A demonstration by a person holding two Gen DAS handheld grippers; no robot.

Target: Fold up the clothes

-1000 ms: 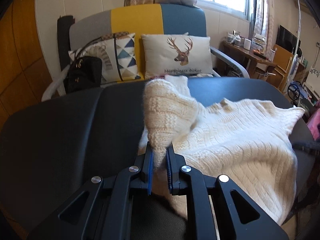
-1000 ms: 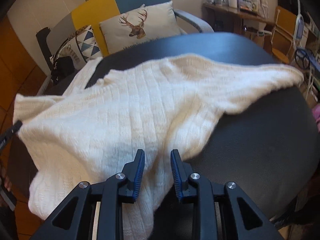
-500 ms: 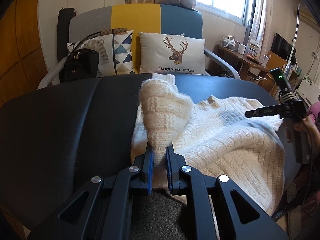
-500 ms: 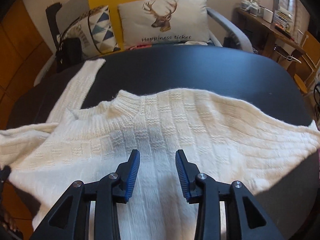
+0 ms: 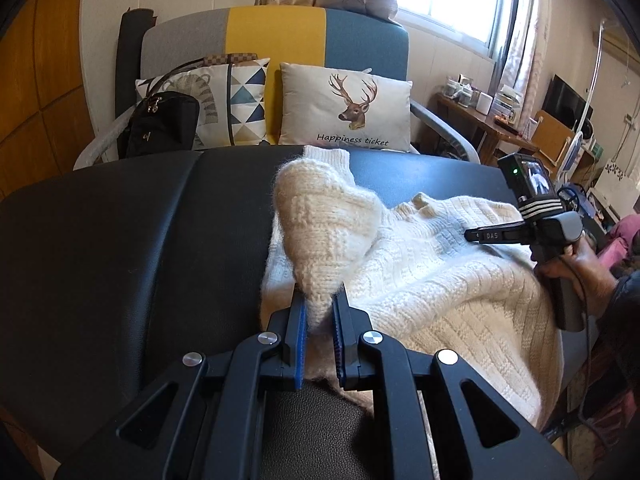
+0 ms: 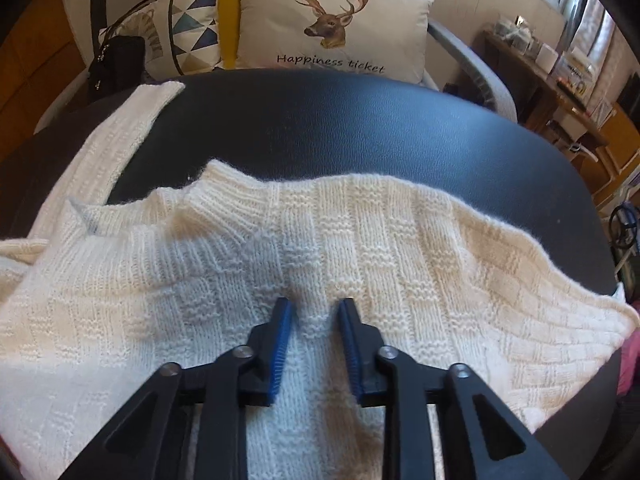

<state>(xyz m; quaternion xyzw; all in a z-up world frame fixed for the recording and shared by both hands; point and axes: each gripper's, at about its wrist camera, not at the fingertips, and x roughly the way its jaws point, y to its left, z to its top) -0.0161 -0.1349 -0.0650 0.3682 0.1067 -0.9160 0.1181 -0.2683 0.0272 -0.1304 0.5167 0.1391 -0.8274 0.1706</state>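
A sleeve of the sweater (image 5: 420, 264) is being pinched by the left tool (image 5: 319, 320), raised over the body lying rightward; a chest ridge is being nipped by the right tool (image 6: 314, 320), its jaws having just been closing.

1. The sweater (image 6: 360, 240) runs off the bottom and left edges of the right wrist view, so its hem can't be seen there.
2. The left gripper (image 5: 319, 308) covers the bit of knit it's pinching; which part of the sweater that is, can't tell.
3. The person's hand (image 5: 576, 260) is cut off at the right edge, just a wrist and a sleeve showing.
4. The stuff on the desk (image 5: 480, 116) is too small to make out.
5. The bag (image 6: 116, 64) is dark and blurry.
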